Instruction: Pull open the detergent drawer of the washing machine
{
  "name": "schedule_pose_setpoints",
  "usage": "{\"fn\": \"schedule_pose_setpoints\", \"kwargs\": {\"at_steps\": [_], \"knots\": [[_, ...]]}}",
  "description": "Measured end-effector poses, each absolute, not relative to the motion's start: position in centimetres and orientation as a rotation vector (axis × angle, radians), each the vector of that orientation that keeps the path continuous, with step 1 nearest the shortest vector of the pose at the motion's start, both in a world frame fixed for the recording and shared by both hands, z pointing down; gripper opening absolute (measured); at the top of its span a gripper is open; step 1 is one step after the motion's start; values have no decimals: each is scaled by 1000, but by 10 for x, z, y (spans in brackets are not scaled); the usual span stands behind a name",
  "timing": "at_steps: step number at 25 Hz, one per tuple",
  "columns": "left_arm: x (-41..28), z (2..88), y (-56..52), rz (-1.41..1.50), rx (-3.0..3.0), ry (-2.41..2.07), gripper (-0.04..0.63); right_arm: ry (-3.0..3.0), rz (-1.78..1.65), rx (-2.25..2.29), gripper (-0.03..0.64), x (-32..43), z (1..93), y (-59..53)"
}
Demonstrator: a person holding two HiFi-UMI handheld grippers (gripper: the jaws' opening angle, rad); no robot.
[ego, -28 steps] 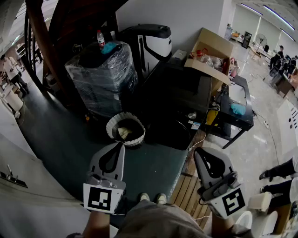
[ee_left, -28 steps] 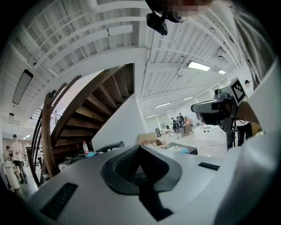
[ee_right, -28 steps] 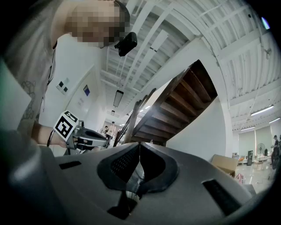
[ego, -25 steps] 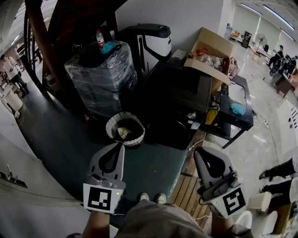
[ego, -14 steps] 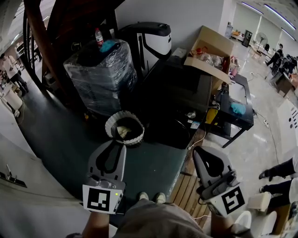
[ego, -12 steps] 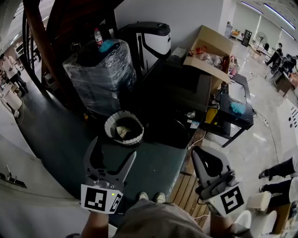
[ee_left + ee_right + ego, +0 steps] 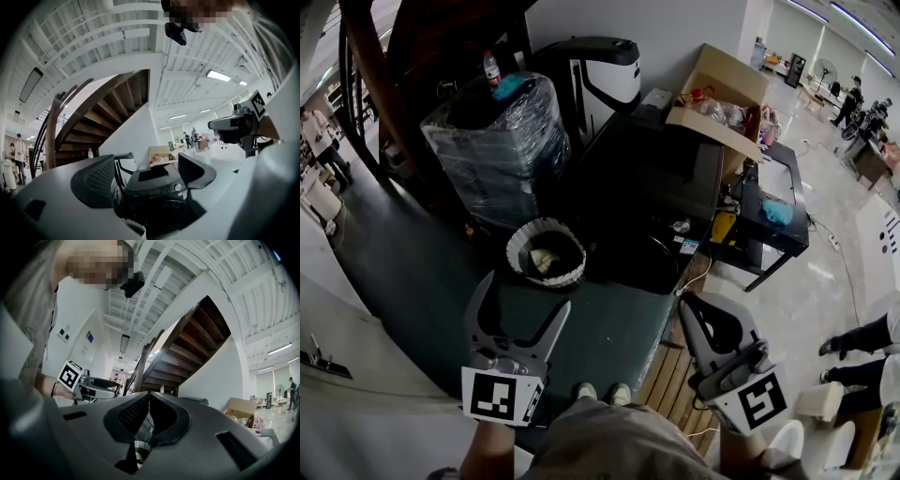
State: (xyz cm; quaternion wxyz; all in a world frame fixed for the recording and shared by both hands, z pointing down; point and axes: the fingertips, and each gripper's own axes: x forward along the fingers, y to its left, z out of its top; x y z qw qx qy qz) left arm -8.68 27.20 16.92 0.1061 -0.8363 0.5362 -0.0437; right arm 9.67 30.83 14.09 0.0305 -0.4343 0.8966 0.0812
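The black front-loading washing machine (image 7: 654, 192) stands on the dark floor ahead of me, well beyond both grippers; its drawer front is too dark to make out. In the left gripper view the washing machine (image 7: 157, 187) shows between the jaws, far off. My left gripper (image 7: 523, 295) is held low at the left; its jaws are opening and nothing is between them. From its own camera the left gripper (image 7: 147, 176) frames only air. My right gripper (image 7: 687, 300) is shut on nothing at the lower right, and the right gripper (image 7: 149, 401) shows its pads pressed together.
A white laundry basket (image 7: 546, 253) sits just beyond the left gripper. A plastic-wrapped appliance (image 7: 492, 141) and a black-and-white machine (image 7: 600, 75) stand behind it. A cardboard box (image 7: 722, 98) rests at the washer's right, beside a black table (image 7: 787, 248). A wooden pallet (image 7: 670, 375) lies under my feet.
The left gripper's jaws have swung from shut to wide apart. Both grippers stay in about the same place, and the right one remains shut.
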Motion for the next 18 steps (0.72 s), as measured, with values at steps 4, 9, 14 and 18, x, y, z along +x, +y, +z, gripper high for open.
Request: {"fn": "schedule_pose_setpoints", "kwargs": {"at_steps": [4, 9, 14, 18], "knots": [[-80, 171, 268, -144, -2482, 1591, 423, 2767, 230, -1335, 34, 103, 145, 305], [-70, 172, 266, -77, -2540, 1603, 423, 2772, 212, -1319, 34, 113, 152, 303], [-64, 179, 261, -21, -2583, 1639, 423, 2773, 189, -1322, 34, 125, 163, 300], [-67, 182, 256, -36, -2577, 1679, 423, 2778, 171, -1317, 34, 131, 164, 297]]}}
